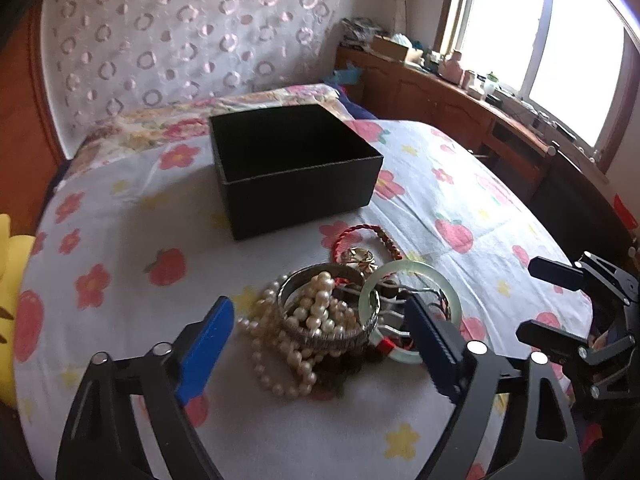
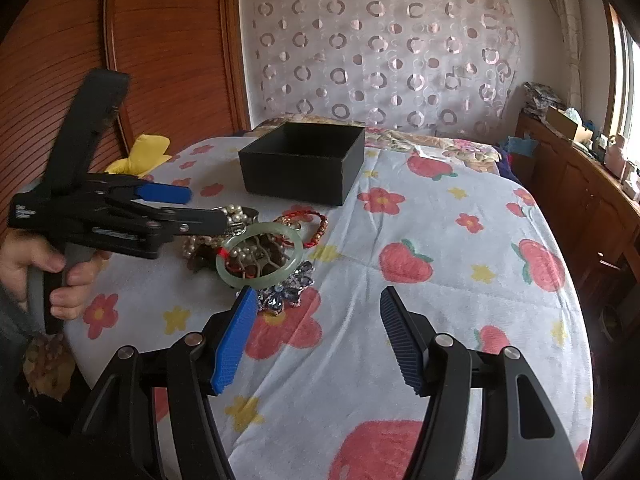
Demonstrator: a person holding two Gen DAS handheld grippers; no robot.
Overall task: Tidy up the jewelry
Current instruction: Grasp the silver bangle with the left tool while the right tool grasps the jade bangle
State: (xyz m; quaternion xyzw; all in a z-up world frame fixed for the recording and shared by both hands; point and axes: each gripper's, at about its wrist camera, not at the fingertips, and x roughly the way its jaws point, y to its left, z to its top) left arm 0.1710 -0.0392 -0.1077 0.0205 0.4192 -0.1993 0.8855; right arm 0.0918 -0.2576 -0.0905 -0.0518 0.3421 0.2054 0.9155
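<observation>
- Left gripper (image 1: 320, 336): its blue-padded fingers (image 1: 206, 344) stand spread wide, nothing pinched. In the right wrist view it hangs over the left part of the jewelry heap, and a hand (image 2: 44, 268) grips its handle.
- Between those spread fingers lies the heap. A pearl necklace (image 1: 288, 344) coils nearest the left finger and spills toward the camera.
- A silver bangle (image 1: 326, 308) sits in the middle of the gap, resting on the pearls, some of them piled inside it.
- A pale green jade bangle (image 1: 412, 276) lies just at the right finger, which covers part of its ring; it leans against the silver bangle.
- Past the fingertips, a red braided bracelet (image 1: 372, 236) and a small gold piece (image 1: 358, 258) lie between the heap and a black open box (image 1: 296, 168), which stands farther off on the flowered bedsheet (image 1: 120, 240).
- Right gripper (image 2: 316, 340): fingers parted, holding nothing, over bare sheet. The heap lies ahead and left of them.
- A blue crystal brooch (image 2: 286, 292) sits just beside the tip of its left finger; whether they touch I cannot tell.
- The box stands well beyond, ahead of the gap.
</observation>
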